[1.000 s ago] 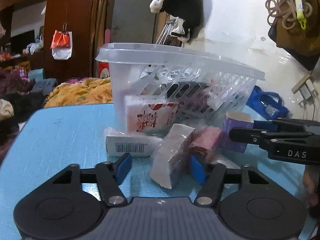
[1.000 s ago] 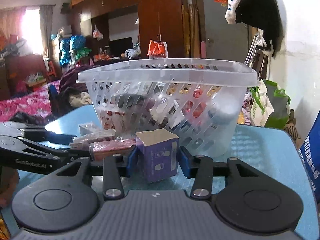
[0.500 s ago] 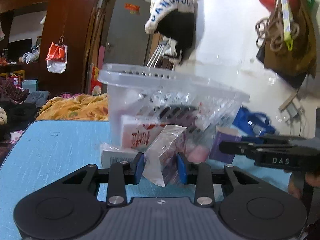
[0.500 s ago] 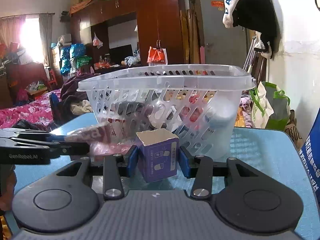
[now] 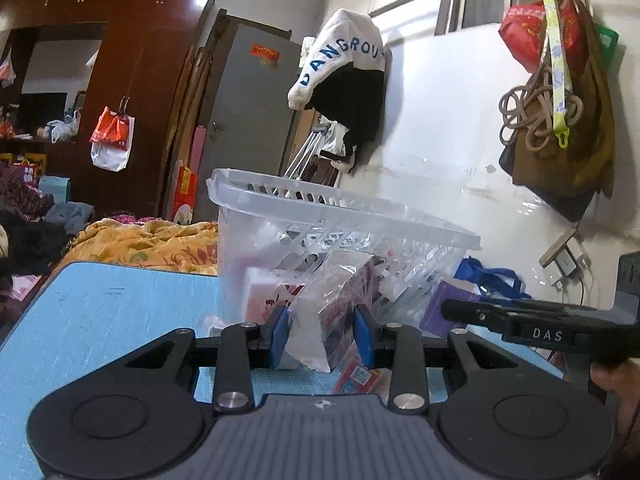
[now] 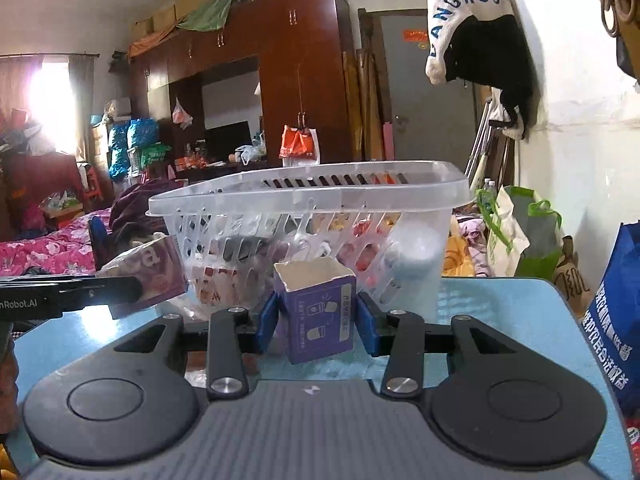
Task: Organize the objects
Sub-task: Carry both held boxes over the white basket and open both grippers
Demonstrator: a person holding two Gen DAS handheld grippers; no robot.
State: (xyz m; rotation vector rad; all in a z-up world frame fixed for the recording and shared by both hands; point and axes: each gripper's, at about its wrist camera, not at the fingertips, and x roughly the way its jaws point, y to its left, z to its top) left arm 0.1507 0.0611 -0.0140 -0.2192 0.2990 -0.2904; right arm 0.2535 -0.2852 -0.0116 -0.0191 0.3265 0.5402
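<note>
The left gripper [image 5: 322, 332] is clamping a wrapped packet [image 5: 334, 308], tilted, lifted; the right gripper [image 6: 318, 322] is squeezing an upright purple box [image 6: 318, 312]. The basket [image 6: 312, 196] is standing just beyond both, rim higher.

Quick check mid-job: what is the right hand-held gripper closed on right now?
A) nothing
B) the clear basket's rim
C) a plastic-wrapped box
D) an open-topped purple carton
D: in the right wrist view the right hand-held gripper has its blue pads against both sides of the purple carton, in front of the basket.
</note>
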